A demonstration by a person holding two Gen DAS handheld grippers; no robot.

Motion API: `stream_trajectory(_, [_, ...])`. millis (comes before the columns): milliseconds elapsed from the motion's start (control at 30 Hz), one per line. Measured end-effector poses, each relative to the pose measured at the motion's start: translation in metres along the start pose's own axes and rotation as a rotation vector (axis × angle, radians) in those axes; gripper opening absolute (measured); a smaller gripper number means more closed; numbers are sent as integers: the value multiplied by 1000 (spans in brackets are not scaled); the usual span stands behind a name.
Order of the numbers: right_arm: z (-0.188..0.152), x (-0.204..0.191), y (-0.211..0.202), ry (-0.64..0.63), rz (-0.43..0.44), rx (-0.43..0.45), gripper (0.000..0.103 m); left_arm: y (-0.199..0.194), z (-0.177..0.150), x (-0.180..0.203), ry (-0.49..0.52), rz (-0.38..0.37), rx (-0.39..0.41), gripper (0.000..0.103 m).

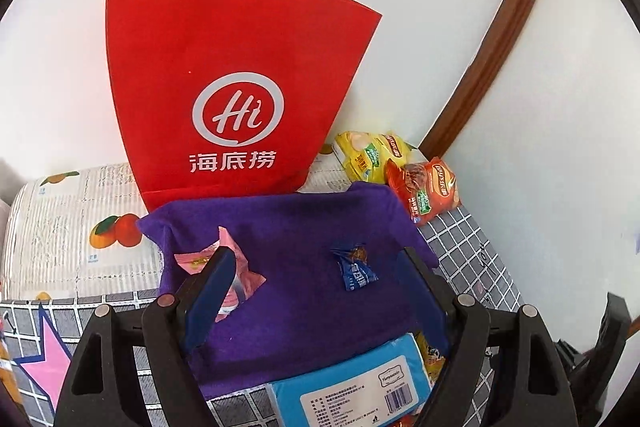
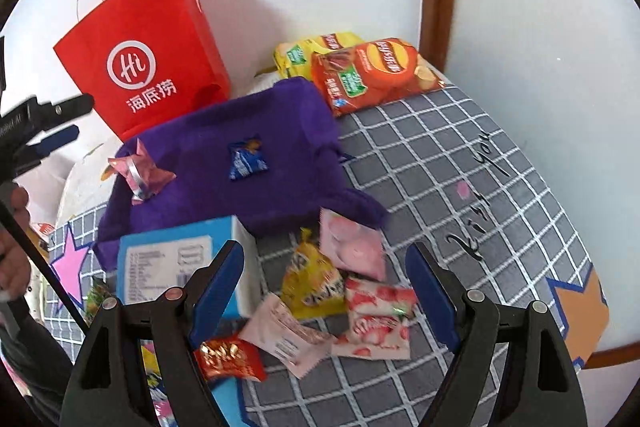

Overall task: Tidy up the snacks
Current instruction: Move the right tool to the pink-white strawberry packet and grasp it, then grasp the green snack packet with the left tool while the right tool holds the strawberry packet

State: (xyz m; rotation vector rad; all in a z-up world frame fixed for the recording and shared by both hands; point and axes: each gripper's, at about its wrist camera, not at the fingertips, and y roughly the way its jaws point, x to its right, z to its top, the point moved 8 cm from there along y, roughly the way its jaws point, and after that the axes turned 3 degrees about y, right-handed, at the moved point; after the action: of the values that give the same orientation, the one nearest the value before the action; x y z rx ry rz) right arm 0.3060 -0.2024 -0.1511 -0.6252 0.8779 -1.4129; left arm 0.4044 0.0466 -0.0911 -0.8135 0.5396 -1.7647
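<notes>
A purple cloth (image 1: 288, 267) (image 2: 256, 155) lies on the table with a pink snack packet (image 1: 240, 263) (image 2: 140, 173) and a small blue packet (image 1: 354, 265) (image 2: 246, 163) on it. My left gripper (image 1: 316, 279) is open above the cloth, its left finger just in front of the pink packet; it also shows in the right wrist view (image 2: 68, 123). My right gripper (image 2: 324, 287) is open and empty over a pile of loose snacks: yellow (image 2: 312, 283), pink (image 2: 352, 247), strawberry (image 2: 378, 315) and red (image 2: 228, 355) packets. A red paper bag (image 1: 224, 87) (image 2: 140, 51) stands behind the cloth.
Yellow (image 1: 368, 155) (image 2: 308, 51) and orange (image 1: 424, 187) (image 2: 372, 75) chip bags lie against the white wall at the back. A blue tissue pack (image 1: 352, 387) (image 2: 176, 263) sits at the cloth's near edge. The grid tablecloth (image 2: 460, 187) extends right to the table's round edge.
</notes>
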Motion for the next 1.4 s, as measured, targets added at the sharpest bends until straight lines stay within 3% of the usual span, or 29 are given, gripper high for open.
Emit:
stream_trajectory(300, [-27, 20, 21, -54, -58, -33, 81, -2, 0, 5, 22, 22, 7, 81])
stream_trajectory(700, [-64, 50, 72, 21, -35, -145, 78, 0, -1, 9, 16, 14, 11, 81])
stream_trajectory(833, [-72, 51, 86, 34, -25, -174, 71, -3, -1, 16, 26, 11, 19, 81])
stream_trajectory(967, [-72, 52, 85, 7, -59, -127, 57, -6, 0, 21, 48, 29, 29, 81])
stream_trajectory(1233, [-75, 54, 72, 23, -23, -121, 53, -27, -29, 11, 43, 79, -4, 81])
stream_trajectory(1400, [-70, 42, 45, -17, -3, -68, 54, -52, -52, -2, 19, 108, -10, 81])
